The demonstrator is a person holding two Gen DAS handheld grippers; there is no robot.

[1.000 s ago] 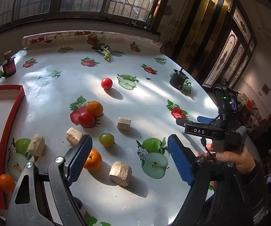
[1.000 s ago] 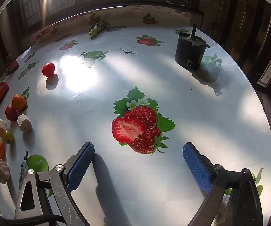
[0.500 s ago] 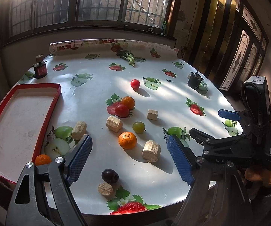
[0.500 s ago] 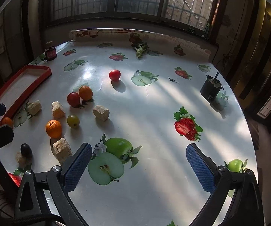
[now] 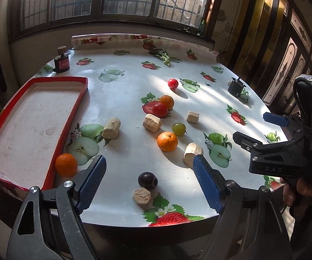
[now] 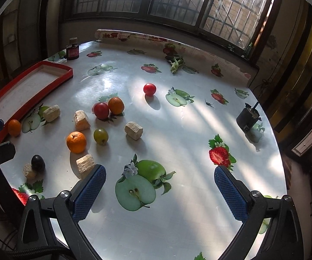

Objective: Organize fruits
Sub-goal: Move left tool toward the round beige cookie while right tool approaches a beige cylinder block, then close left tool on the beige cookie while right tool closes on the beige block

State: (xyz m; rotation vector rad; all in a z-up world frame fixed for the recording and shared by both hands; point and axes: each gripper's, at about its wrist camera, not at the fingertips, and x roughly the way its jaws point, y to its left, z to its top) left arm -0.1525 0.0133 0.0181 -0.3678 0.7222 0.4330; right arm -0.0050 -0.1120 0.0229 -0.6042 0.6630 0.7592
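Tray (image 5: pixel 69 117) near corner cut off, plum (image 6: pixel 38 162) half-hiding block (image 6: pixel 29 171)

Three oranges (image 5: pixel 167 138) (image 5: pixel 66 165) (image 5: pixel 167 102), two red tomatoes (image 5: pixel 160 109) (image 5: pixel 173 83), one green grape (image 5: pixel 179 128), one dark plum (image 5: pixel 147 180). Five beige blocks (image 5: pixel 112 128) (image 5: pixel 152 120) (image 5: pixel 192 117) (image 5: pixel 191 152) (image 5: pixel 142 195). One red tray (image 5: pixel 73 114), one small jar (image 5: pixel 61 62).

The round table (image 6: pixel 177 130) carries a glossy white cloth printed with red strawberries and green apples. Left of the table centre, the rectangular tray (image 5: pixel 78 108) has a red rim and an off-white floor. Loose fruit near the tray: orange mandarins (image 5: pixel 167 141), a red tomato (image 5: pixel 160 109), a pale green grape (image 5: pixel 179 128), a dark purple plum (image 5: pixel 147 180). The cut blocks (image 5: pixel 152 119) are beige. Both grippers have black frames with textured blue pads (image 6: pixel 88 192).
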